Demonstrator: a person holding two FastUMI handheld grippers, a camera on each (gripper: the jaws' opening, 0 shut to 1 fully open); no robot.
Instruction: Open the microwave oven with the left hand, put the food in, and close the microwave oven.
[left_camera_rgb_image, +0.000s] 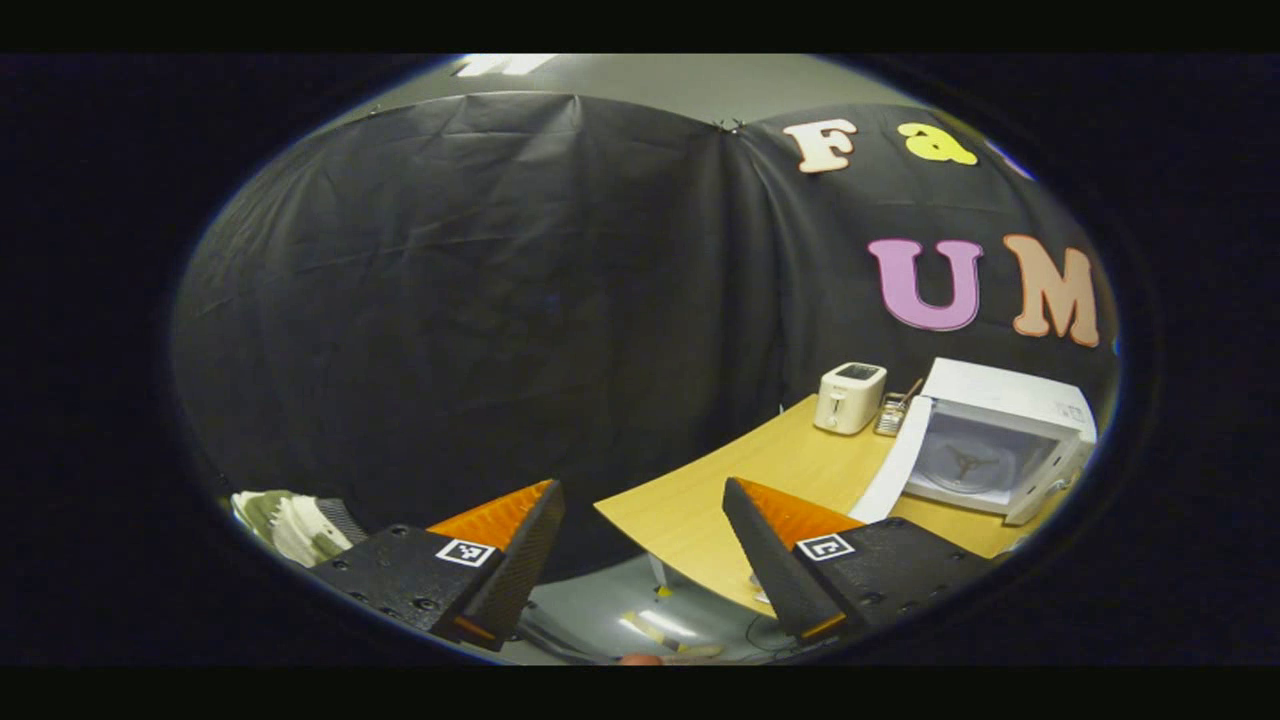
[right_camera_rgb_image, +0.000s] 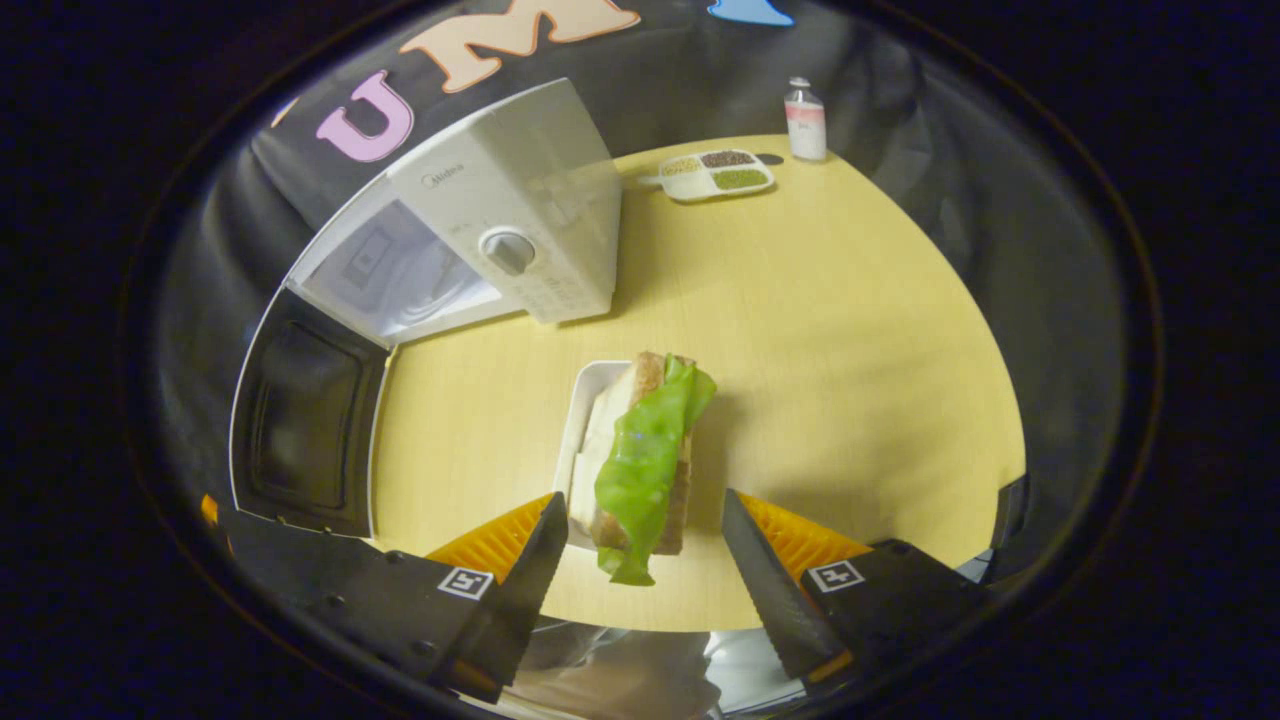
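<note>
Green-leafed sandwich (right_camera_rgb_image: 640, 455) between hand-held gripper (right_camera_rgb_image: 640, 545) fingers

Small holder (left_camera_rgb_image: 890, 414) between toaster (left_camera_rgb_image: 849, 396) and microwave oven (left_camera_rgb_image: 1000, 450): contents too small to tell; near tabletop (left_camera_rgb_image: 700, 500) corner hidden behind left gripper's fingers (left_camera_rgb_image: 765, 545); white dish (right_camera_rgb_image: 585, 420) mostly covered by sandwich (right_camera_rgb_image: 640, 455); open door (right_camera_rgb_image: 300, 420) partly hidden behind right gripper's fingers (right_camera_rgb_image: 520, 580).
</note>
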